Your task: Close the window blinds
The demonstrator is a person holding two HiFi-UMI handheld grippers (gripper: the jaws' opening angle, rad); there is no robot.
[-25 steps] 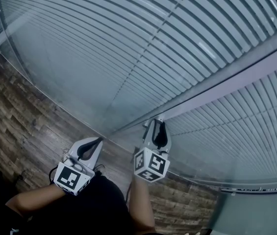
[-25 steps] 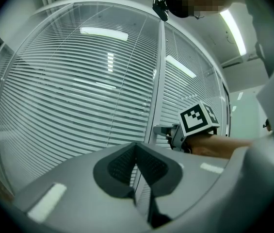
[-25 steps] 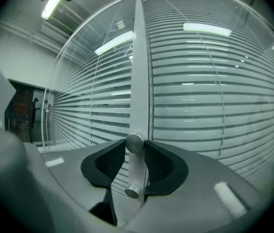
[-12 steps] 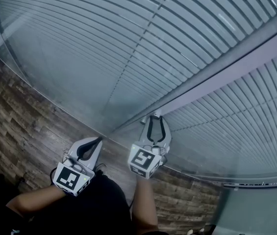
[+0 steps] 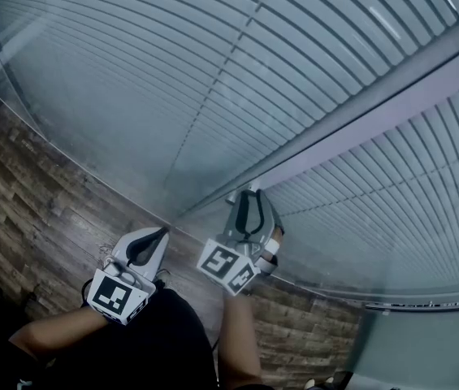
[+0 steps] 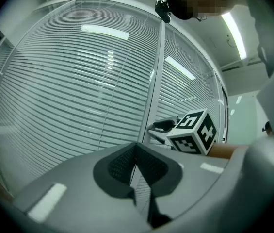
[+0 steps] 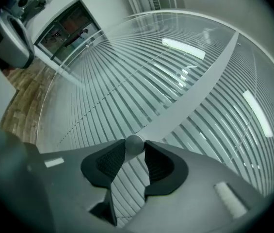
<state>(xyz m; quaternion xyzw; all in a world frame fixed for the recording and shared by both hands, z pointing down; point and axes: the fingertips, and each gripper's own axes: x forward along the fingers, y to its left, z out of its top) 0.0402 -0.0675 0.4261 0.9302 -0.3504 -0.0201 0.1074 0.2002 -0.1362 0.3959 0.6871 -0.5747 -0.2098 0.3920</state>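
Observation:
Horizontal slat blinds [image 5: 213,80] hang behind glass panes on both sides of a grey vertical frame post [image 5: 391,96]. Low on that post sits a small round silver knob [image 7: 135,143]. My right gripper [image 7: 135,147] is shut on the knob, one pad on each side; in the head view the right gripper [image 5: 248,197] points at the post with its marker cube rolled to the left. My left gripper [image 5: 161,234] hangs lower left, away from the glass, shut with nothing between its fingers. In the left gripper view its jaw tips [image 6: 137,147] meet.
A wood-plank floor [image 5: 26,201] runs along the foot of the glass wall. The right blind's bottom rail [image 5: 424,305] lies near the floor at the lower right. The person's dark clothing and forearms fill the lower middle.
The right gripper has rolled counter-clockwise on the knob; its marker cube has swung left. The left gripper has stayed put.

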